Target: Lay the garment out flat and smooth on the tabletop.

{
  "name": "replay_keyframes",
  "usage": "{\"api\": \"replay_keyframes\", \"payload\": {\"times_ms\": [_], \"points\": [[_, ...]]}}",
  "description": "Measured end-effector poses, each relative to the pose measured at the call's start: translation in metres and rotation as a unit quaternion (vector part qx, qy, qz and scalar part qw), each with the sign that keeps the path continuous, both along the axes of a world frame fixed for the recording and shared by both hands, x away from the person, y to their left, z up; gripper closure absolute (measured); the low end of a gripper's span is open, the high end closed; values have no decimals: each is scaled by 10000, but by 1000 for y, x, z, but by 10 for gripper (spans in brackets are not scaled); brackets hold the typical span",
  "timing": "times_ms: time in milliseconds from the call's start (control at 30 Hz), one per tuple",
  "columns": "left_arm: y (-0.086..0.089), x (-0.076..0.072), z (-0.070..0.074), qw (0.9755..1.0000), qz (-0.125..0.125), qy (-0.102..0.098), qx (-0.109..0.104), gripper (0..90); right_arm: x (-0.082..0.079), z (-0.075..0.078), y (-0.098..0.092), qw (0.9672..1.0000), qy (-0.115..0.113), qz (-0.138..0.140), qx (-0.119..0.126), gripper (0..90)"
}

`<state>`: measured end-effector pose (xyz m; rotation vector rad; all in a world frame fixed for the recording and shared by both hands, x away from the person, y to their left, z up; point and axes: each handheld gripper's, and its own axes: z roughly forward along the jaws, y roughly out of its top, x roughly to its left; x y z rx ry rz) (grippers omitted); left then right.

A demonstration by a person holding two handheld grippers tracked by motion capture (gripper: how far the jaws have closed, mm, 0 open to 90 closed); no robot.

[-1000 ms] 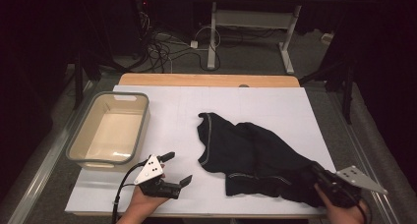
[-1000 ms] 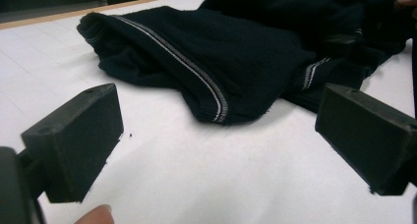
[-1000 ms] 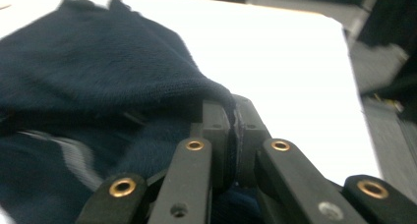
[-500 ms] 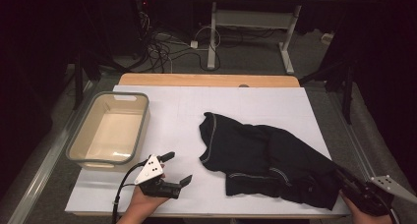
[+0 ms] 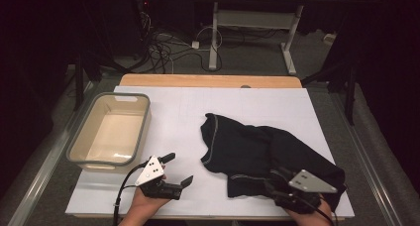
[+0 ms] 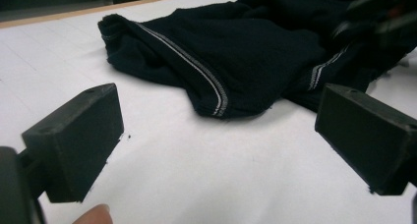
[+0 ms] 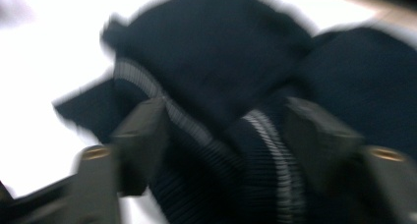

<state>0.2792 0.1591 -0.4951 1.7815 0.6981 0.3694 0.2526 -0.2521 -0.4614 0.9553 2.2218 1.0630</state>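
Note:
A black garment (image 5: 257, 149) with pale stitched trim lies crumpled on the right half of the white table top (image 5: 198, 107). My right gripper (image 5: 275, 180) hovers over the garment's near edge. Its jaws have just been opening and stand apart in the blurred right gripper view, where my right gripper (image 7: 228, 130) straddles a ribbed hem of the garment (image 7: 211, 52) without pressing on it. My left gripper (image 5: 178, 169) rests open near the front edge, left of the garment. The left gripper view has my left gripper (image 6: 221, 150) empty, facing the garment (image 6: 236, 52) across bare table.
A grey-rimmed beige tub (image 5: 79, 141) stands empty at the left of the table. A wooden strip (image 5: 208, 81) runs along the far edge. Cables and a desk frame (image 5: 215, 32) lie on the floor beyond.
The right gripper swung out to the right, dragging the garment's corner, then came back left over the garment with its jaws apart. The left gripper has stayed put.

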Motion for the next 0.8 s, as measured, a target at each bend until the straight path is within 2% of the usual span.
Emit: {"api": "replay_keyframes", "payload": {"times_ms": [33,100,233,300,433,500,567,633,800], "points": [[0,0,0,10000,5,8,-8,37,1,-4,1,10000,56,-12,-24,290],[0,0,0,10000,8,27,-9,37,2,-9,-4,9999,27,-73,-82,311],[0,1,0,10000,-36,24,-9,37,4,-6,-18,9995,45,-296,82,349],[0,1,0,10000,-37,41,-18,44,6,-10,-19,9994,47,-340,60,361],[0,0,0,10000,-32,18,-6,45,5,-6,-23,9972,-253,-701,102,383],[0,0,0,10000,-20,12,-2,45,6,-6,-24,9966,-197,-792,108,428],[0,0,0,10000,-2,7,4,46,6,-10,-25,9973,-104,-727,36,527],[0,0,0,10000,1,-3,11,47,6,-9,-27,9979,-47,-645,62,572],[0,0,0,10000,12,31,1,47,2,-7,-30,9985,-38,-530,96,608]]}}
